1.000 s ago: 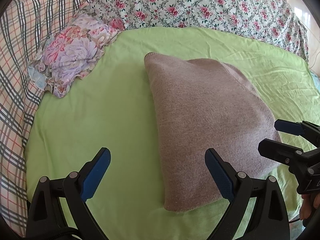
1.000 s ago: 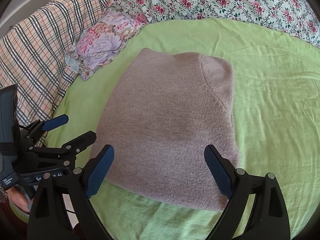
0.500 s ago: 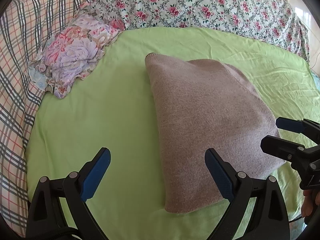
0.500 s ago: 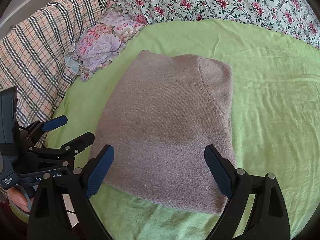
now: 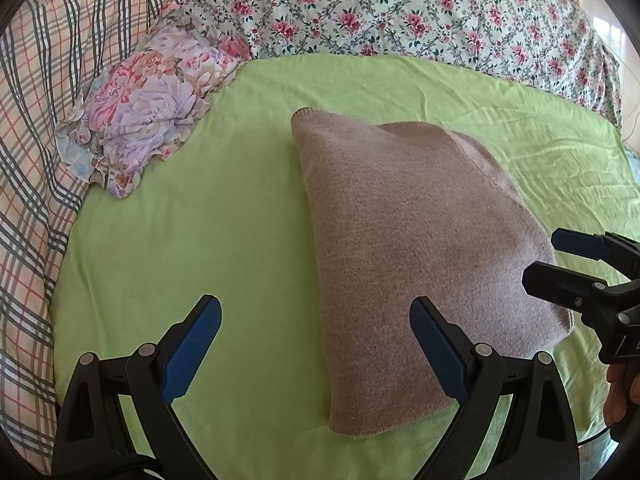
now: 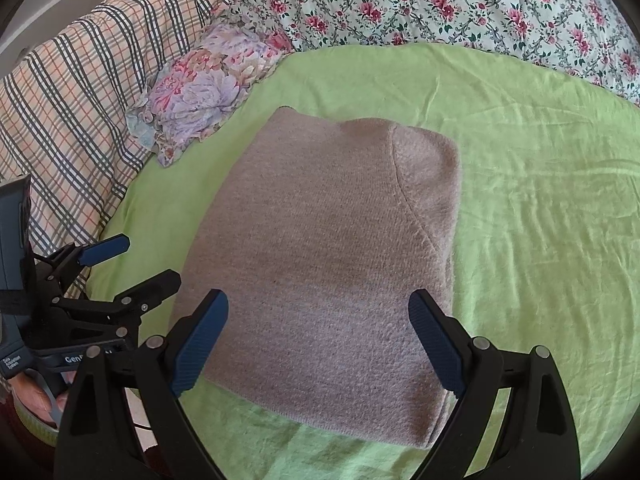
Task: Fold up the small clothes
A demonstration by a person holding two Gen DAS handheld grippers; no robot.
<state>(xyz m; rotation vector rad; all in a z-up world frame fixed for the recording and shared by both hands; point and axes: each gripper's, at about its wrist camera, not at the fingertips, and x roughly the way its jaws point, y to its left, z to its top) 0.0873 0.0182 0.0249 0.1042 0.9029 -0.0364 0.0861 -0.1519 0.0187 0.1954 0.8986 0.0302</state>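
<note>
Between the two grippers, on a green sheet [image 5: 248,216], lies a folded mauve knit garment [image 5: 404,240], flat, nothing gripping it. Left gripper [image 5: 316,344] w/ fingers spread wide, empty; its right blue pad [image 5: 438,354] hangs over the garment's near left edge, its left pad [image 5: 192,344] over bare sheet. Contact w/ fabric: can't tell. Right gripper [image 6: 318,344] also spread wide, empty, both blue pads [image 6: 200,342] over the garment's near end, straddling most of its width. In the right wrist view the garment [image 6: 328,256] runs away from the fingers, w/ a curved seam toward its far right corner. In that view the left gripper [image 6: 132,264] sits just beside the garment's left edge, part of a hand [image 6: 34,400] below it. In the left wrist view the right gripper [image 5: 560,260] shows at the garment's right edge. Beyond the left gripper, far left: a floral purple-pink cloth [image 5: 148,108] bunched at the sheet's edge, apart from the garment. Behind it a plaid blanket [image 5: 36,100]; across the far side a rose-print cover [image 5: 400,8].
</note>
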